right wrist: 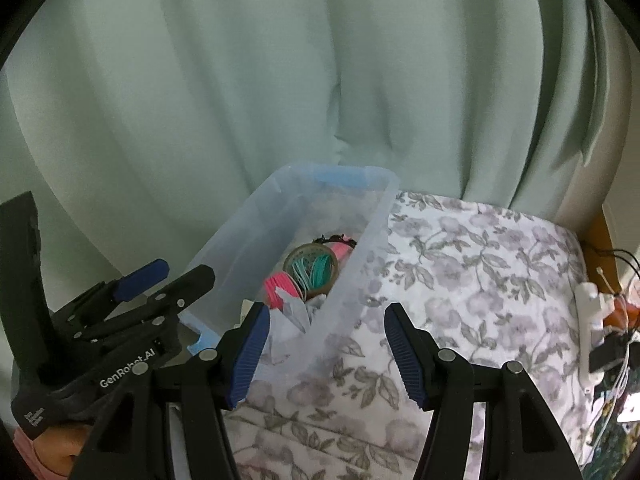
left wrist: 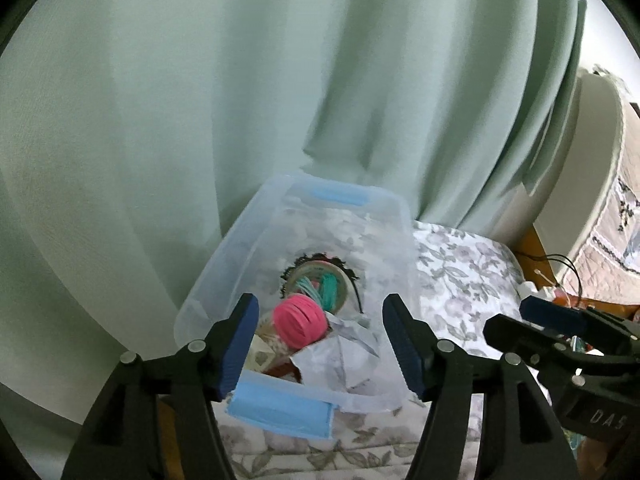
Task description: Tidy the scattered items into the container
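Observation:
A clear plastic container (left wrist: 224, 264) with blue handles sits on a floral bedspread (left wrist: 460, 272). Inside lie a pink ribbon roll (left wrist: 300, 322), a tape ring holding teal strands (left wrist: 324, 284), a black hair band (left wrist: 320, 258) and crumpled white paper (left wrist: 340, 356). My left gripper (left wrist: 320, 348) is open and empty just above the container's near end. My right gripper (right wrist: 324, 356) is open and empty, over the container's right wall (right wrist: 352, 272) and the bedspread (right wrist: 480, 280). The same items show in the right wrist view: pink roll (right wrist: 276, 286), tape ring (right wrist: 312, 270).
A pale green curtain (left wrist: 280, 80) hangs right behind the container. A wooden bed frame edge (right wrist: 600, 236) lies at the right, with cables, a white power strip (right wrist: 588, 328) and small clutter beyond it. The right gripper's body (left wrist: 560, 340) shows at the left view's right edge.

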`<state>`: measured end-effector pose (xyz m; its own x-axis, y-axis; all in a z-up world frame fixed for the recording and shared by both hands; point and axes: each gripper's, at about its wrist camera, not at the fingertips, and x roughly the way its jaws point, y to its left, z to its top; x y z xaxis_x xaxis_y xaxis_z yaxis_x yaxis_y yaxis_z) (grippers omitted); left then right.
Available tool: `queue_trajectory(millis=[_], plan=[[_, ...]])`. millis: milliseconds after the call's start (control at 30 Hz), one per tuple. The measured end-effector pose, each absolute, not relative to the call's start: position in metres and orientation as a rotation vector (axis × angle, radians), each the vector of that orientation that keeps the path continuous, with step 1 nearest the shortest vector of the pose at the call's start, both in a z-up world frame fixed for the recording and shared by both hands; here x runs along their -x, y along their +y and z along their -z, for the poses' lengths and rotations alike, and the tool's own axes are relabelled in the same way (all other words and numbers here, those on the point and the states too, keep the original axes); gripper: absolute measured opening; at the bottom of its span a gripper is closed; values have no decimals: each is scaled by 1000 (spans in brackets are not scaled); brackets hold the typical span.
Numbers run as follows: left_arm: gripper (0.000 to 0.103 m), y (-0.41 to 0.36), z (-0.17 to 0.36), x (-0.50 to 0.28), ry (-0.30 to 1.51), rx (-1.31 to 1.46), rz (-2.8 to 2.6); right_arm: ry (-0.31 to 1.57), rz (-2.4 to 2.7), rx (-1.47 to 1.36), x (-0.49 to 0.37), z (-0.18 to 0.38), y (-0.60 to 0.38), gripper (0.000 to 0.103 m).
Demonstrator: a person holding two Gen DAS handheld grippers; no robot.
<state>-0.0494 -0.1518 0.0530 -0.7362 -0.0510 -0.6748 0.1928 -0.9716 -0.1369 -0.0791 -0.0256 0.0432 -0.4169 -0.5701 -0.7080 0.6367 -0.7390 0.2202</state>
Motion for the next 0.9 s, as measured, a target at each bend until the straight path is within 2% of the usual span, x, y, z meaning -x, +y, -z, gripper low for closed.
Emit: queue_trajectory(millis=[267, 633, 900], plan=[[70, -133, -49, 50, 285, -1146, 2785, 74, 2195, -1079, 70, -40, -4, 64], [81, -115, -43, 51, 340, -1213, 2796, 70, 2201, -1138, 61, -34, 15, 64], [82, -108, -45, 51, 330, -1223, 2797, 66, 2202, -1141, 61, -33, 18, 64]])
